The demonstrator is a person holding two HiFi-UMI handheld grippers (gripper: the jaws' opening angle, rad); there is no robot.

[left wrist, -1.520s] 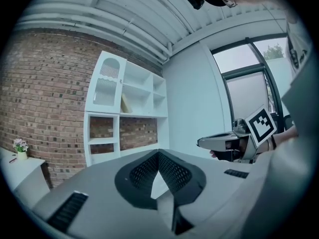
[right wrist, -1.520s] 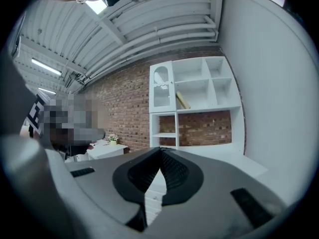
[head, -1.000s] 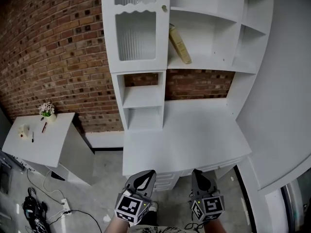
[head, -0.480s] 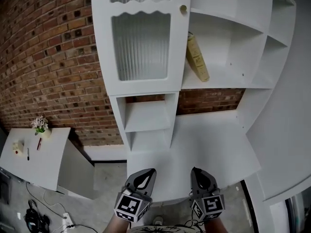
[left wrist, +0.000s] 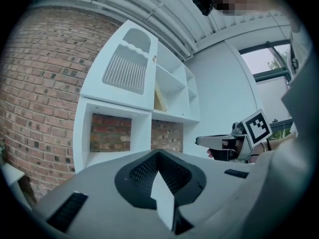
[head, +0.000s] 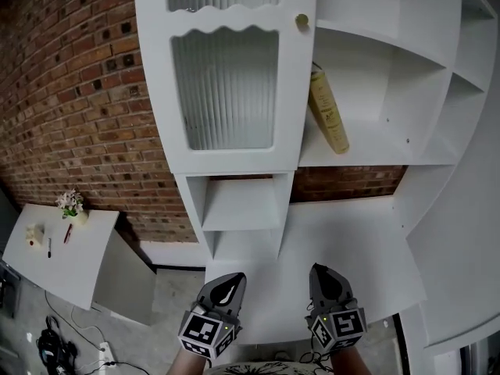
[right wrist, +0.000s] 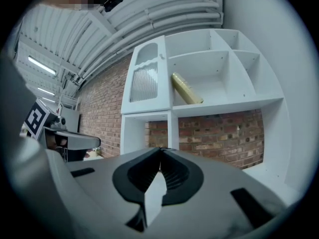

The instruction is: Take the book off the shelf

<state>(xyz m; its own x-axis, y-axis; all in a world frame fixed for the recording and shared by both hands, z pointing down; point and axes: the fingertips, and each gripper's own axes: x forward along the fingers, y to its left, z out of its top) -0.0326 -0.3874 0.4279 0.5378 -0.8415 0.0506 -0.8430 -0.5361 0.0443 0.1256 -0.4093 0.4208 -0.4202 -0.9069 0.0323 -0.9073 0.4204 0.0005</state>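
Note:
A tan book (head: 328, 112) leans tilted in the open shelf compartment to the right of the glass-door cabinet; it shows also in the right gripper view as the book (right wrist: 186, 88) and small in the left gripper view as the book (left wrist: 159, 100). My left gripper (head: 226, 283) and right gripper (head: 322, 276) are held low at the near edge of the white desk (head: 344, 241), far below the book. Both point level toward the shelf unit. Each has its jaws together with nothing between them.
The white shelf unit (head: 234, 69) has a ribbed glass door with a round knob (head: 301, 22), and small open cubbies (head: 241, 205) below it. A brick wall (head: 78, 108) lies behind. A low white side table (head: 58, 244) with a flower pot stands at the left.
The view has closed in on the shelf unit, which now looks larger, the book included. Both grippers stay low in the view and shut.

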